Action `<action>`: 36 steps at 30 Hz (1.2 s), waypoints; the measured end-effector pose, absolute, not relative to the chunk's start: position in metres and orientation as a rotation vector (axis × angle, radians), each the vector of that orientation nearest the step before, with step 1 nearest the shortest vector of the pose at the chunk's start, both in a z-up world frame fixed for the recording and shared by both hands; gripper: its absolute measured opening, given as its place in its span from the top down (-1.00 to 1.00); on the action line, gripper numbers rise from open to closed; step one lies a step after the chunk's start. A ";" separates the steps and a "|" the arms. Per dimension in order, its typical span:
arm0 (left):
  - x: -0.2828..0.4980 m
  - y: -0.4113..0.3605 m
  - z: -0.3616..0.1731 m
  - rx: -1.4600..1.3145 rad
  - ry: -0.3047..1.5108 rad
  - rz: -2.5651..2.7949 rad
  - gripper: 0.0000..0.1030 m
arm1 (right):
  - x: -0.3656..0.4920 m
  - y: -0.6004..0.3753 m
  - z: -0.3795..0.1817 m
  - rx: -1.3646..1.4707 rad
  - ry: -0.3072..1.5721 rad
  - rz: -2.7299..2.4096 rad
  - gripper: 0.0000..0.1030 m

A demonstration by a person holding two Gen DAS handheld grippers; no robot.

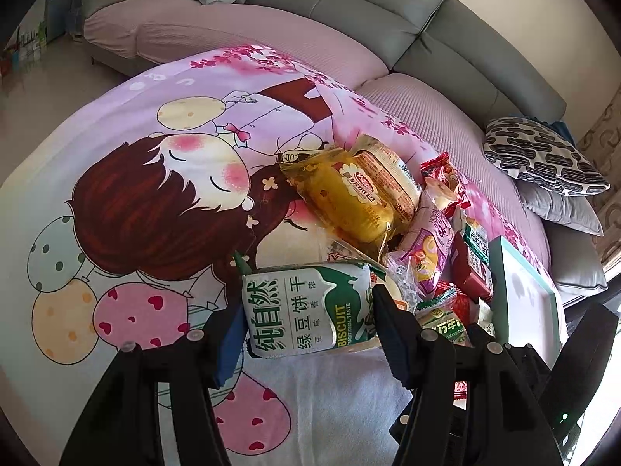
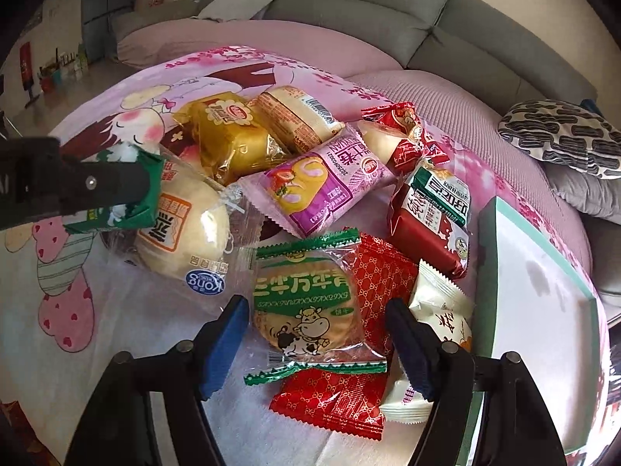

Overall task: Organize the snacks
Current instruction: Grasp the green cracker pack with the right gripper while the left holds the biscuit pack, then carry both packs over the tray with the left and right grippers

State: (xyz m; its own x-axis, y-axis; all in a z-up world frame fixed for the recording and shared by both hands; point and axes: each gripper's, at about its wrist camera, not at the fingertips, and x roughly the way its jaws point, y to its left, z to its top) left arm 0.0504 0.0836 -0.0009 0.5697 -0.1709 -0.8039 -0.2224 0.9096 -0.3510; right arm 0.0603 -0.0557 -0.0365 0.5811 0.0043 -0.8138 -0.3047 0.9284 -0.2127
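Left hand-held gripper (image 1: 310, 310) clamps a green mung-bean biscuit pack (image 1: 306, 310), lifting it clear of the pile; right hand-held gripper (image 2: 318, 334) gapes around a milk biscuit packet (image 2: 306, 303).

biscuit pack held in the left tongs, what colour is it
Green and white biscuit pack, clearest in the left wrist view, held by the left tongs.

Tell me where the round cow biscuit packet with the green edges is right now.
In the right wrist view, the cow biscuit packet lies low and central between the open right gripper fingers, atop a red patterned packet.
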 end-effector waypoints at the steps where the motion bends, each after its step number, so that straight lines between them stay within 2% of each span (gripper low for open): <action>1: 0.050 0.084 -0.001 -0.447 0.974 0.032 -0.23 | 0.061 -0.058 -0.036 -0.322 0.946 0.198 -0.32; 3: 0.050 0.083 -0.001 -0.444 0.974 0.033 -0.23 | 0.061 -0.059 -0.036 -0.305 0.946 0.202 -0.25; 10: 0.051 0.085 -0.001 -0.445 0.972 0.040 -0.23 | 0.057 -0.067 -0.031 -0.280 0.947 0.159 -0.23; 12: 0.050 0.086 -0.001 -0.444 0.969 0.042 -0.23 | 0.055 -0.072 -0.022 -0.239 0.927 0.166 -0.13; 36: 0.048 0.057 0.029 -0.354 0.884 0.029 -0.19 | 0.043 -0.132 0.032 -0.009 0.804 0.118 -0.12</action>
State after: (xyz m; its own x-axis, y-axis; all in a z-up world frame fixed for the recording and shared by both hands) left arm 0.0481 0.0571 0.0292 0.6373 -0.1203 -0.7612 -0.1697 0.9416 -0.2909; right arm 0.0426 -0.1320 0.0321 0.6874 0.1019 -0.7191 -0.1085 0.9934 0.0370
